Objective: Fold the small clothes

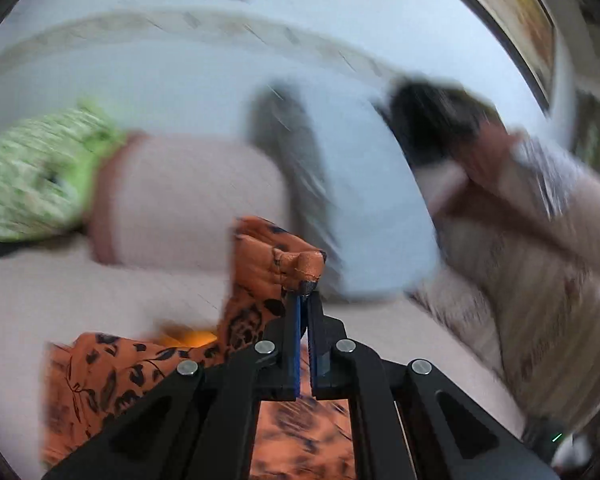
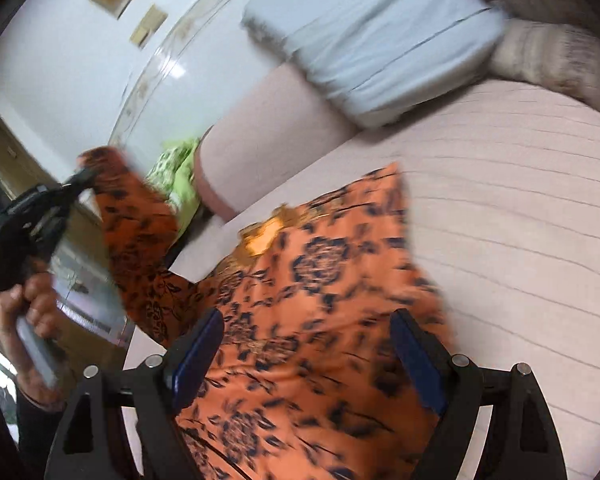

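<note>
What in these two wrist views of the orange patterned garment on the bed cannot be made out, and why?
- Left wrist view: the dark object beyond the pale blue pillow is smeared by motion blur.
- Left wrist view: the left claw is shut on a corner of the orange garment, and its frame hides the cloth below.
- Right wrist view: the garment's near edge is cut off by the frame, so its type is unclear.

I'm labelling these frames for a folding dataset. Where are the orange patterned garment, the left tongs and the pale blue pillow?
orange patterned garment [image 2: 320, 280]: right wrist view, flat middle of the cloth.
left tongs [image 1: 305, 294]: left wrist view, tips clamped on a garment corner.
pale blue pillow [image 2: 380, 48]: right wrist view, top face.
</note>
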